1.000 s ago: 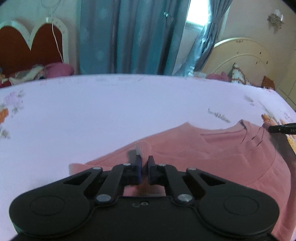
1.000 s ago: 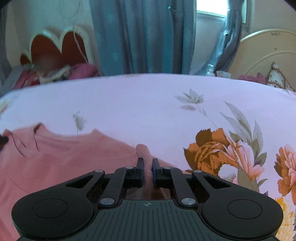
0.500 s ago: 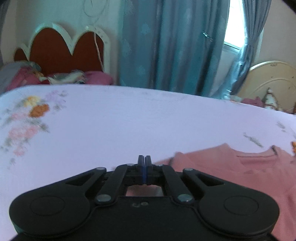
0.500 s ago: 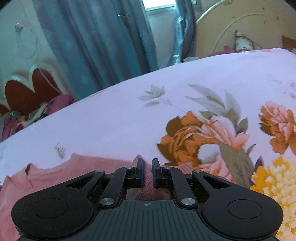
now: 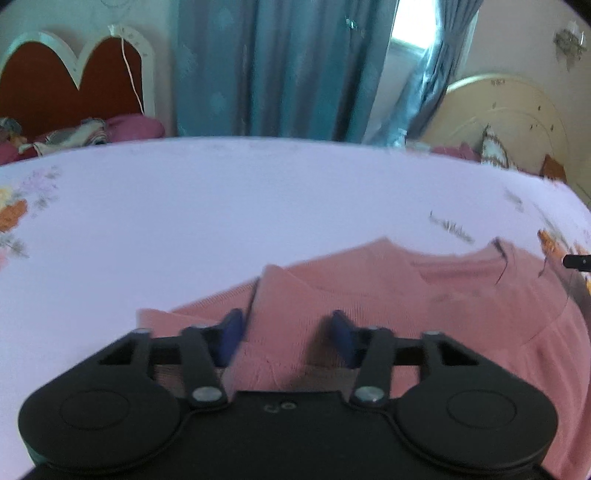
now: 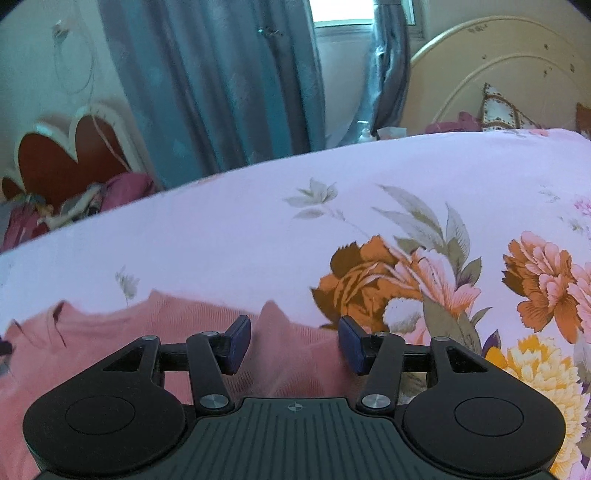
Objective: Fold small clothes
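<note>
- Left gripper [image 5: 286, 334] just spread apart, folded sleeve between, not pinched.
- Pink top [image 5: 424, 306] flat on flowery bed sheet [image 5: 258, 199].
- Right gripper [image 6: 294, 341] just spread too, over pink top's other sleeve.

- Teal curtains [image 5: 280, 66] hang top centre, daylight showing through a window [image 6: 343, 14] beside them.
- A red scalloped headboard [image 5: 70, 85] stands upper left.
- A cream arched headboard [image 6: 506, 70] stands upper right.
- A lilac floral bedsheet [image 6: 258, 229] fills the middle.
</note>
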Tool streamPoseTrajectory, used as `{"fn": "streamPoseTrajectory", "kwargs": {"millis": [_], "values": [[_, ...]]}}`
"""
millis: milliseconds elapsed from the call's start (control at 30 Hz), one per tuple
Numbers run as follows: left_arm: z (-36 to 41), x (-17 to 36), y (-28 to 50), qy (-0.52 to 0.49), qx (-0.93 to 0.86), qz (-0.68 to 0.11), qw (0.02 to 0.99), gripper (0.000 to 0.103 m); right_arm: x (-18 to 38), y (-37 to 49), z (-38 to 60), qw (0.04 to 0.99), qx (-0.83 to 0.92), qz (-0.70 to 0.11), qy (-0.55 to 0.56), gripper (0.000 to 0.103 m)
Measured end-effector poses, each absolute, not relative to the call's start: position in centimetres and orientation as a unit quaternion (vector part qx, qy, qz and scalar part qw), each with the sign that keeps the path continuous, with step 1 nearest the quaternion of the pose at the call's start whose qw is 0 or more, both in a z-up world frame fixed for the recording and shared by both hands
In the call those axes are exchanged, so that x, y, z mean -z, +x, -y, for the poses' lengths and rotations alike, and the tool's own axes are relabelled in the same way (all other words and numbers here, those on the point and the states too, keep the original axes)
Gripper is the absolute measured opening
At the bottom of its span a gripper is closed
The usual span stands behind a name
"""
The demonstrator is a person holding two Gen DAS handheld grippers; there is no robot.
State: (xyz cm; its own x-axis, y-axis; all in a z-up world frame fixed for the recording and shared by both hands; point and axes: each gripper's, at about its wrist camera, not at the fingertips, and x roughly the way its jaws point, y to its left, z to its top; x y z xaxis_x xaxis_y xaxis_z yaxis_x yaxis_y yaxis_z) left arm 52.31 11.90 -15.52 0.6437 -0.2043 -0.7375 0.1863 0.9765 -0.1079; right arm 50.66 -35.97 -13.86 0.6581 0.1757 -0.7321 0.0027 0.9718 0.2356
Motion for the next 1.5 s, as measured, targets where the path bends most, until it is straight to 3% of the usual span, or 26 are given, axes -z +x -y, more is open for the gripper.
{"fn": "streamPoseTrajectory", "kwargs": {"millis": [33, 67, 100, 167, 200, 400, 633, 667, 700, 733, 833, 867, 900, 967, 1500], "values": [[-11.8, 15.7, 52.3, -0.007, 0.101, -0.402, 0.91, 0.026, 14.1, 50.7, 35.9, 0.902, -0.051, -0.415, 0.106, 0.052], [-11.8, 15.7, 52.3, -0.005, 0.092, -0.397, 0.913, 0.007, 14.2, 50.7, 35.7, 0.901, -0.055, -0.418, 0.105, 0.052], [-12.0, 15.6, 52.1, -0.008, 0.088, -0.391, 0.916, 0.005, 14.4, 50.8, 35.6, 0.9, -0.059, -0.419, 0.103, 0.052], [-12.2, 14.9, 51.4, -0.003, 0.076, -0.365, 0.928, 0.004, 14.5, 51.0, 35.5, 0.896, -0.064, -0.425, 0.106, 0.017], [-12.3, 14.4, 51.0, 0.003, 0.069, -0.35, 0.934, 0.004, 14.5, 51.0, 35.4, 0.897, -0.064, -0.425, 0.107, 0.01], [-14.3, 13.2, 50.8, -0.013, -0.006, -0.3, 0.954, 0.0, 13.4, 51.0, 34.7, 0.913, -0.072, -0.387, 0.109, 0.008], [-15.3, 14.6, 51.4, -0.045, -0.009, -0.347, 0.937, 0.0, 14.9, 51.5, 35.0, 0.908, -0.043, -0.404, 0.107, 0.009], [-15.5, 14.5, 51.3, -0.045, -0.001, -0.353, 0.934, 0.006, 14.7, 51.4, 35.3, 0.905, -0.045, -0.407, 0.113, 0.012], [-15.4, 14.4, 51.2, -0.048, 0.008, -0.359, 0.932, 0.019, 14.3, 51.2, 35.4, 0.906, -0.045, -0.406, 0.114, 0.022], [-15.2, 14.1, 50.8, -0.047, 0.013, -0.361, 0.931, 0.024, 13.9, 50.8, 35.5, 0.909, -0.043, -0.401, 0.11, 0.031], [-14.3, 13.6, 50.1, -0.027, 0.039, -0.355, 0.933, 0.028, 12.5, 49.6, 35.3, 0.914, -0.054, -0.389, 0.101, 0.037], [-13.7, 13.4, 49.9, -0.019, 0.048, -0.357, 0.933, 0.036, 12.2, 49.3, 35.1, 0.913, -0.06, -0.39, 0.102, 0.037], [-13.1, 13.4, 49.6, -0.013, 0.057, -0.359, 0.932, 0.053, 12.0, 49.0, 34.9, 0.913, -0.064, -0.39, 0.1, 0.038], [-12.2, 13.4, 48.9, 0.002, 0.067, -0.355, 0.932, 0.072, 12.1, 48.3, 34.3, 0.912, -0.071, -0.394, 0.091, 0.039], [-10.2, 15.3, 49.7, 0.059, 0.057, -0.385, 0.919, 0.074, 12.8, 47.4, 33.5, 0.91, -0.068, -0.4, 0.089, 0.041]]}}
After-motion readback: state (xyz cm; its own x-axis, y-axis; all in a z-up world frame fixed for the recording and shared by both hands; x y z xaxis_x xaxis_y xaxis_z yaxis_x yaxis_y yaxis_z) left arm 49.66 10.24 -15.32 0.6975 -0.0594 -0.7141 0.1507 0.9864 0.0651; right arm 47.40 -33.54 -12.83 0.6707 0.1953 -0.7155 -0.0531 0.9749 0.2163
